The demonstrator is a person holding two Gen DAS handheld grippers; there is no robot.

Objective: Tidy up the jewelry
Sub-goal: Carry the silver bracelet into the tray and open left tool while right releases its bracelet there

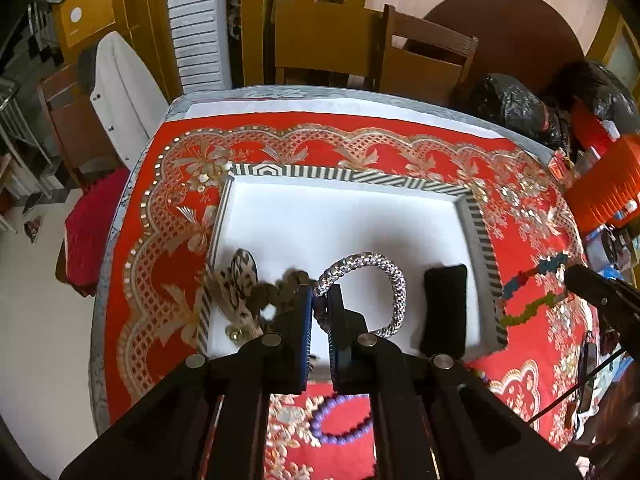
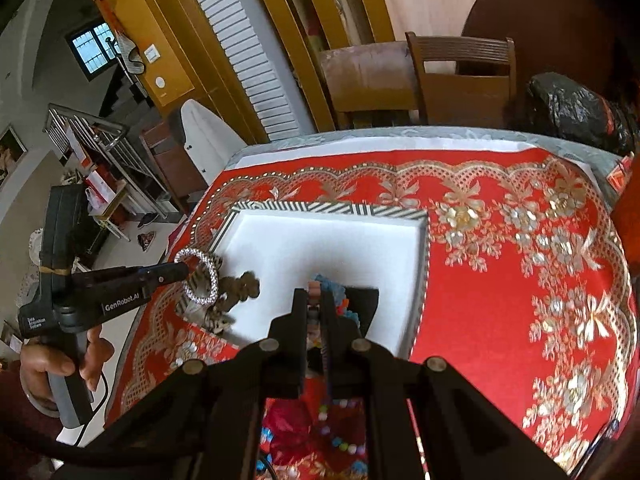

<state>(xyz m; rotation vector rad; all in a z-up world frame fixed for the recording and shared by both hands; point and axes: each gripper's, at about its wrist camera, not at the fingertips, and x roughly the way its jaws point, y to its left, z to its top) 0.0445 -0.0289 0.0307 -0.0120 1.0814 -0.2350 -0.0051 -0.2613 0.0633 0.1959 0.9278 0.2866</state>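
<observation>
A silver braided bracelet point(image 1: 394, 280) hangs from my left gripper point(image 1: 320, 297), which is shut on its near end above the tray. The tray has a white floor and a black-and-white striped rim point(image 1: 352, 176). Inside lie a black cushion point(image 1: 444, 308), a brown flower-shaped piece point(image 1: 280, 286) and patterned earrings point(image 1: 242, 274). My right gripper point(image 2: 315, 298) is shut on a colourful bead bracelet point(image 2: 332, 286) above the cushion point(image 2: 366, 300). In the right wrist view, the left gripper point(image 2: 182, 270) holds the silver bracelet point(image 2: 200, 276) over the tray's left corner.
A red and gold cloth point(image 2: 500, 280) covers the table. A purple bead bracelet point(image 1: 340, 424) lies on it near the front, and more bead pieces point(image 2: 340, 446) lie below my right gripper. Wooden chairs point(image 1: 428, 60), black bags point(image 1: 516, 108) and an orange basket point(image 1: 604, 188) stand at the back and right.
</observation>
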